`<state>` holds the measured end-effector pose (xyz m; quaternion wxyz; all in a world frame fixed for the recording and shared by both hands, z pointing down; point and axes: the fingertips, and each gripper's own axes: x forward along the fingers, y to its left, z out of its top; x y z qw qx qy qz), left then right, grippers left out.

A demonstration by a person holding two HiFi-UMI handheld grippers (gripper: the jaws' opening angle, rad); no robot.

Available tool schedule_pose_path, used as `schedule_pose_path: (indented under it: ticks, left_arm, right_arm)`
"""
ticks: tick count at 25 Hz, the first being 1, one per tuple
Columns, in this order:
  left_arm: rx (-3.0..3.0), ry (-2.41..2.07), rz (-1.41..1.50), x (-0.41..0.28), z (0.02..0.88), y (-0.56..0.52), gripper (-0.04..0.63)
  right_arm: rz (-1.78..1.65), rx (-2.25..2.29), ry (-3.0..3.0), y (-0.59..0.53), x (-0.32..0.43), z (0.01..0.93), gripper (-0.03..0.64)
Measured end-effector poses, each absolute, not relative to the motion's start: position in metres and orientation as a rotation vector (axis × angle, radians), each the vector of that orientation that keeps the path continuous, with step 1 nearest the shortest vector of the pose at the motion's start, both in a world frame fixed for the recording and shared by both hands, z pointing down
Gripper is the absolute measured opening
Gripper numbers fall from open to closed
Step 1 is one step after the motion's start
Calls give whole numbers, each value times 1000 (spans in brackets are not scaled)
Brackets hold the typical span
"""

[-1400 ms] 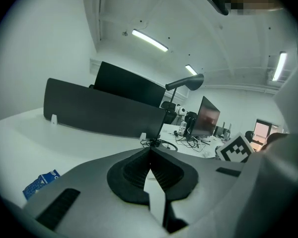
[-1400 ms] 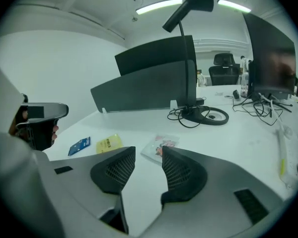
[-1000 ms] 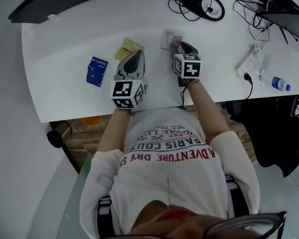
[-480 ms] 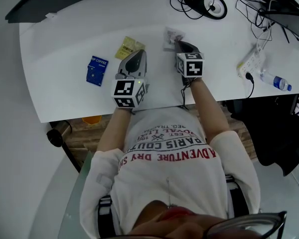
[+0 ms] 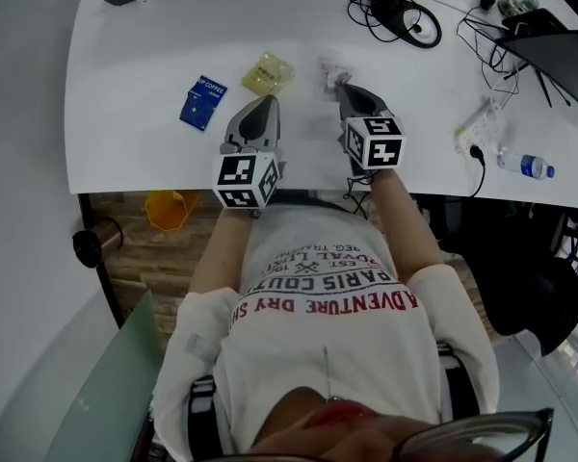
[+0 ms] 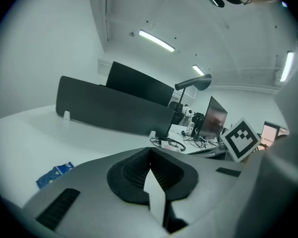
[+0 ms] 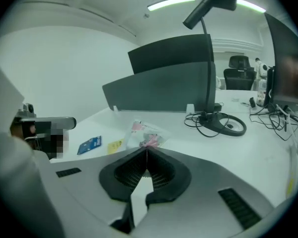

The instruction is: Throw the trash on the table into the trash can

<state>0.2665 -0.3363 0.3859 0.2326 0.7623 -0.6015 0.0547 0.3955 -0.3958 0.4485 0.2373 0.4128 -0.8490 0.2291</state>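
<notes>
Taking the yellow sachet (image 5: pixel 268 73), a flat, slightly crumpled foil square on the smooth white table (image 5: pixel 135 85), as our marker, we start furthest to its left. There a small orange trash can (image 5: pixel 169 208) with an open, angular mouth stands on wood-grain flooring, off the table's near edge. Just left of the sachet lies a flat blue coffee packet (image 5: pixel 203 101), a glossy rectangle with white print. Close beside the sachet, on our side of it, sits the left gripper (image 6: pixel 149 150). Its matte grey shell tapers to ribbed black pads pressed together, and we see nothing between them. Just right of the sachet, the right gripper (image 7: pixel 146 148) has its ribbed pads shut on the near edge of a crinkly clear plastic wrapper (image 7: pixel 148 133) with pink and red print. In that gripper's own view the wrapper stands up from the tips. Further right of the sachet we see looped black cables (image 5: pixel 395 17), a white power strip (image 5: pixel 482 123) and a clear plastic bottle (image 5: pixel 525 165) with a blue label, lying on its side.
</notes>
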Motion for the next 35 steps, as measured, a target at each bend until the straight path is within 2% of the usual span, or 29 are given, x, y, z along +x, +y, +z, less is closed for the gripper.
schedule_pose_path:
  ticks: [7,13,21,29,35]
  left_arm:
    - [1807,-1983,85,180,383,-230,23]
    - [1450,-2258,-16,74,381,-113,23]
    - [1066,-2404,-89,-63,414,61,23]
    - [751,-2396,-144,-153,499,203,23]
    - [599,-2304,-217,-176,608,258,23]
  right_arm:
    - [527,754,-2532,-321,292,418,28]
    - [427,313,-2574,-223,163,419,28]
    - [319,-131,-2511,-60,-21,447,28]
    - [217,-463,-2282,97,-146,561,28]
    - [171,-521,-2094,145,-179,694,28]
